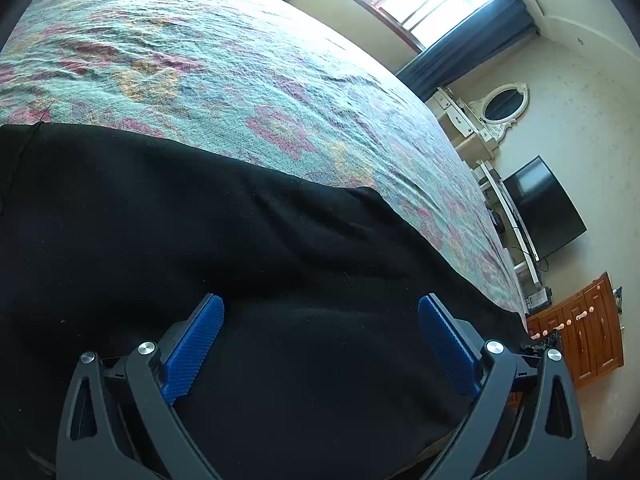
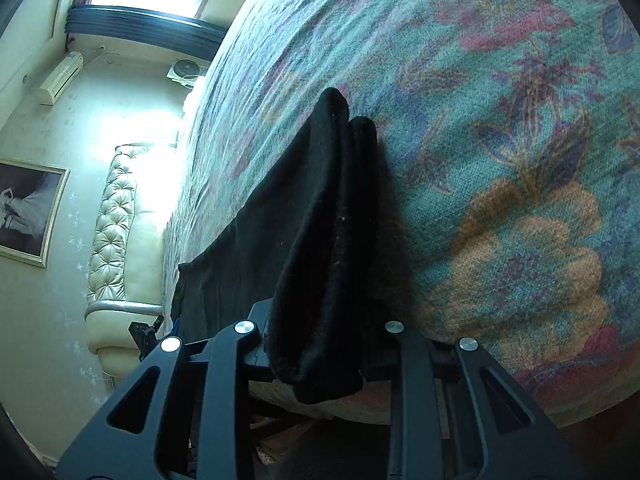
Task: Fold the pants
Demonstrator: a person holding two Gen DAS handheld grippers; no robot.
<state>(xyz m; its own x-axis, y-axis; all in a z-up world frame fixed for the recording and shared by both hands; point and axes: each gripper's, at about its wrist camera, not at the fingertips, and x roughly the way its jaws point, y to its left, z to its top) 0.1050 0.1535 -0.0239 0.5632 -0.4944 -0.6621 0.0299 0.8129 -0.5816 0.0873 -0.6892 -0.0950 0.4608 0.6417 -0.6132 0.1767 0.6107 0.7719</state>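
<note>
Black pants (image 1: pixel 240 248) lie spread on a floral bedspread (image 1: pixel 200 64). My left gripper (image 1: pixel 320 320) is open, its blue pads (image 1: pixel 196 344) wide apart just above the black cloth, holding nothing. In the right wrist view my right gripper (image 2: pixel 320 344) is shut on a bunched end of the pants (image 2: pixel 320 240). The cloth hangs in folds between the jaws and hides the fingertips. The rest of the pants stretches away to the left over the bed (image 2: pixel 500 120).
The bed edge runs along the right in the left wrist view, with a TV (image 1: pixel 544 208), a wooden cabinet (image 1: pixel 584 332) and a white mirror (image 1: pixel 504 104) beyond. A tufted headboard (image 2: pixel 116 220) and a framed picture (image 2: pixel 28 212) show in the right wrist view.
</note>
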